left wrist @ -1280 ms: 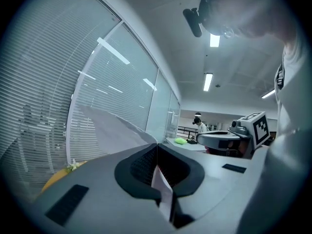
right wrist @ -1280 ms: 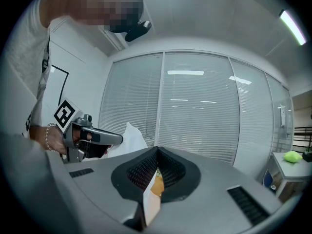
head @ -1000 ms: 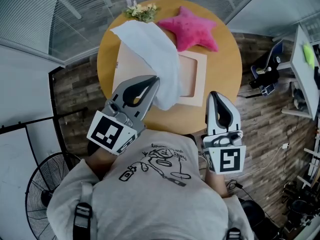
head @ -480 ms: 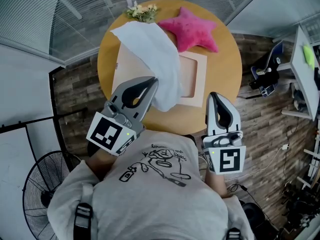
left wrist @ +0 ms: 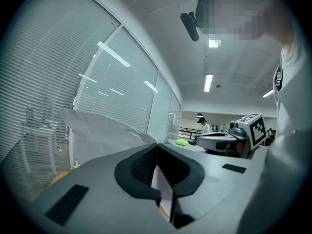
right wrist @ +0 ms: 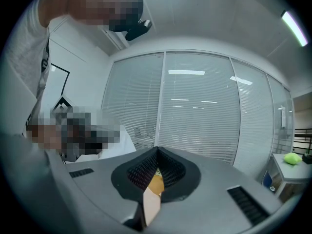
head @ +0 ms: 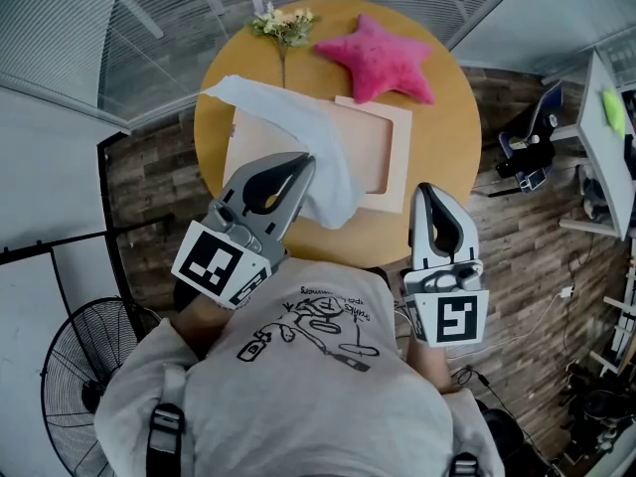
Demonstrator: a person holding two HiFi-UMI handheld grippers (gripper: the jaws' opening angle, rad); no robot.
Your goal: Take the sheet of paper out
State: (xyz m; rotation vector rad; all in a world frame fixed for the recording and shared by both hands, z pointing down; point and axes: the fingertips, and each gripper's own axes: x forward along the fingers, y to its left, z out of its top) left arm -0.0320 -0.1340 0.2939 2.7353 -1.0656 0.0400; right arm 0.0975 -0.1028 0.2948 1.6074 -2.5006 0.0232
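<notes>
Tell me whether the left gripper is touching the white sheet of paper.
Touching. In the left gripper view, the left gripper is shut on the white sheet of paper, which spreads from its tips.

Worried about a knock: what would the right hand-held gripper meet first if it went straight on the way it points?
Likely the right rail of the pale wooden frame, then the pink star-shaped plush cushion. Height is unclear: the right hand-held gripper may pass above both, towards the window blinds.

The sheet (head: 288, 127) is seen as thin, matt white paper; the table (head: 447, 117) as smooth yellowish wood; the star (head: 383, 56) as fuzzy pink plush; the frame (head: 383, 152) as pale matt board.
</notes>
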